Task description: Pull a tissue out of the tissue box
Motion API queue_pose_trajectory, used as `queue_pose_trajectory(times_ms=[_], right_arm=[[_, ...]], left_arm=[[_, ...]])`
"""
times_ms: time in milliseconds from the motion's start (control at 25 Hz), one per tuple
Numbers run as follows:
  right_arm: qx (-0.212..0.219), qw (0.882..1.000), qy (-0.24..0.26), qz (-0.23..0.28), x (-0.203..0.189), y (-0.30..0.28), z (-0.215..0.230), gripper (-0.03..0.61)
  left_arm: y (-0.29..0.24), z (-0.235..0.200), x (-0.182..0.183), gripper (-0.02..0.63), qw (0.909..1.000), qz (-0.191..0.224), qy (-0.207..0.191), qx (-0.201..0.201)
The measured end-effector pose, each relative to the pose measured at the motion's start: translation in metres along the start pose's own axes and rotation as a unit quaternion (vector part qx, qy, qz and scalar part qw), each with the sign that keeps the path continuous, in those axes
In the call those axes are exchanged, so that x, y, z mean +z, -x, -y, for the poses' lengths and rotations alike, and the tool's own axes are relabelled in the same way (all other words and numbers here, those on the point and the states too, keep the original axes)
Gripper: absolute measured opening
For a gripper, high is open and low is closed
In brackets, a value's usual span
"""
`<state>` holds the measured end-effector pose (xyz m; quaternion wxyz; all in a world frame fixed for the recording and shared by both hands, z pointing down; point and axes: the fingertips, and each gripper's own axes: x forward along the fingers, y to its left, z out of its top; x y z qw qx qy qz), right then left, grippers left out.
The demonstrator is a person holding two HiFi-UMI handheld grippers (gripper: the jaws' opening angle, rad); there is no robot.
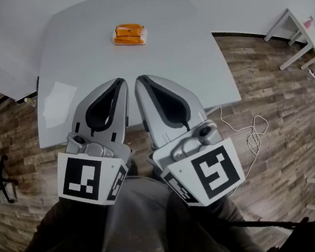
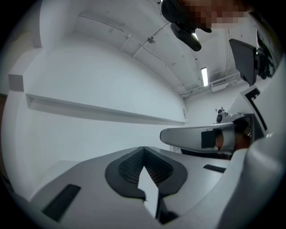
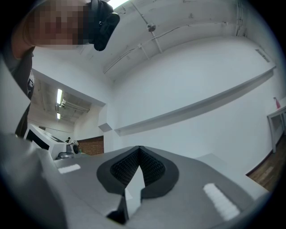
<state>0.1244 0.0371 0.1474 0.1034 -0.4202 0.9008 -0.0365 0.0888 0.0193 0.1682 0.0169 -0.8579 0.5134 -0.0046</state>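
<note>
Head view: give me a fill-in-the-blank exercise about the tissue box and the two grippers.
The tissue box on the table is ____ in colour.
The left gripper and the right gripper both have their fingers ____.
The number of grippers touching the tissue box is ____.
Missing words: orange; shut; zero.

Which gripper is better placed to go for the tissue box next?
Left, marginally. The left gripper points straight at the orange tissue box; the right gripper angles across toward its left side. Both are shut and well short of it.
</note>
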Motion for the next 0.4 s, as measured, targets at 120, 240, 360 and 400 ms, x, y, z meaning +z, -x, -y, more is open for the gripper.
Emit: queue_pose_trajectory(times_ms=[120,240,360,400], right_arm=[[0.004,1.000,-0.001,-0.002,-0.003,-0.007,-0.005,0.002],[0.008,1.000,-0.001,-0.004,-0.006,-0.014,-0.008,0.002],[0.010,1.000,-0.001,-0.006,-0.008,-0.020,-0.013,0.002],[0.010,1.000,-0.001,-0.007,-0.009,-0.022,-0.015,0.002]], left_arm=[[0.002,-0.009,-0.001,0.000,1.0000,0.000,0.001,0.005],[0.004,-0.017,-0.002,0.000,1.0000,-0.001,0.004,0.009],[0.006,-0.025,-0.003,0.000,0.9999,-0.001,0.006,0.011],[0.007,-0.028,-0.003,0.000,0.9999,-0.001,0.007,0.011]])
